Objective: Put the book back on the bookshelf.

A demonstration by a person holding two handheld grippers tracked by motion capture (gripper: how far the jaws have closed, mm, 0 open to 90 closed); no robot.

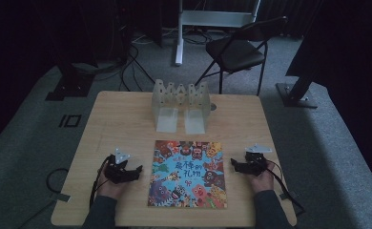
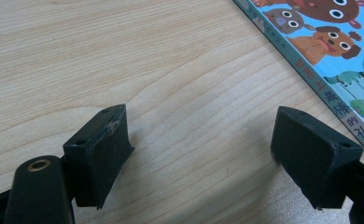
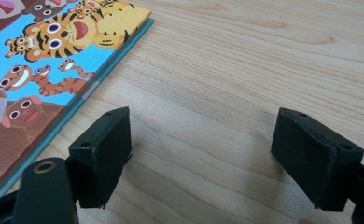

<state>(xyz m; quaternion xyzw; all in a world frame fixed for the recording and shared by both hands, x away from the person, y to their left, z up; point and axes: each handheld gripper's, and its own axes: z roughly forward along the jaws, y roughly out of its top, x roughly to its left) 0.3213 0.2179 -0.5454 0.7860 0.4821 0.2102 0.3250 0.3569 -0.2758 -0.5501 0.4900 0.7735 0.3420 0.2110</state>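
A colourful picture book with cartoon animals on a blue cover [image 1: 188, 173] lies flat on my light wooden worktop [image 1: 127, 119], near the front edge and between my two hands. My left gripper [image 1: 135, 172] rests on the worktop just left of the book, its black jaws spread wide with only bare wood between them; the book's spine edge [image 2: 327, 88] runs just beside one jaw. My right gripper [image 1: 233, 164] sits just right of the book, jaws equally wide and holding nothing. Behind the book stands a translucent plastic rack with a zigzag top [image 1: 180, 106].
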